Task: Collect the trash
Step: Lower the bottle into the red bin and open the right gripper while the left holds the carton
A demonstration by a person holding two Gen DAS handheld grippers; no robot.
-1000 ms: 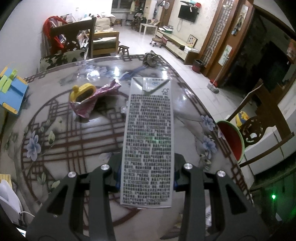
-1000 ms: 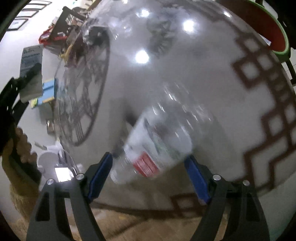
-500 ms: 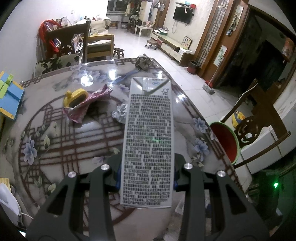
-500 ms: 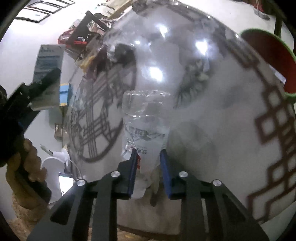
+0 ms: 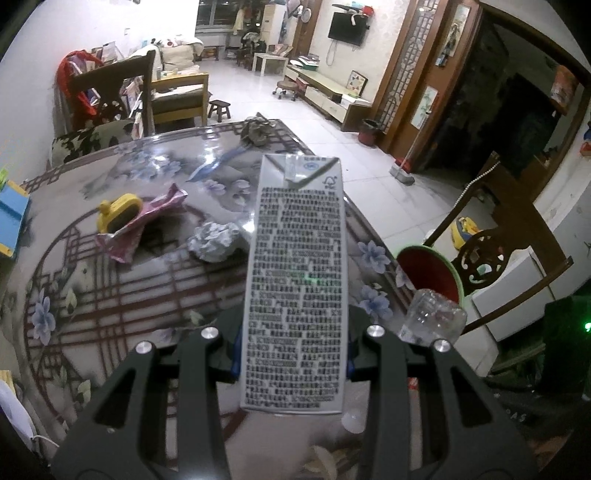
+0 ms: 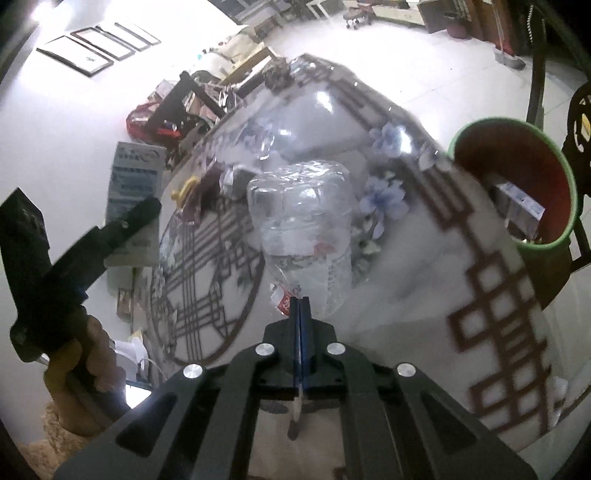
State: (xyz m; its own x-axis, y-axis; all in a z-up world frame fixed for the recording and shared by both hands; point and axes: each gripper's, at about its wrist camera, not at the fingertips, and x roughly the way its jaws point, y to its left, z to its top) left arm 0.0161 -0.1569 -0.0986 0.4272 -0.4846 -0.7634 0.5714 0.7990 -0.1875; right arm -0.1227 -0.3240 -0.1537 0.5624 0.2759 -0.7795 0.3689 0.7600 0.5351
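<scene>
A tiled living room is seen beyond the table (image 5: 122,295), with a wall-mounted television (image 5: 347,30), a low cabinet beneath it and dark wooden chairs at the table's edges. The table is covered by a glossy top printed with brown lattice lines and pale blue flowers, and lamp glare is reflected on it.

The left gripper (image 5: 295,354) is held tilted downward over the near part of the table, and a grey carton (image 5: 297,280) covered in small print is clamped upright between its jaws. In the right wrist view the same carton is seen at the left, carried by that gripper in a person's hand (image 6: 99,365).

The right gripper (image 6: 301,314) is likewise pointed downward. Its blue pads are pressed together on the label and thin lower wall of a crumpled clear plastic bottle (image 6: 303,229), which is held up off the table.

Further trash is left lying on the table: a crumpled white paper ball (image 5: 212,242), a pink wrapper (image 5: 144,225) partly draped around a yellow object (image 5: 118,216), and a dark crumpled lump (image 5: 258,129) near the far edge. A green-rimmed bin with a red inside (image 6: 517,184) is stood just beside the table's right edge, and a small blue and white box (image 6: 521,206) is seen inside it.
</scene>
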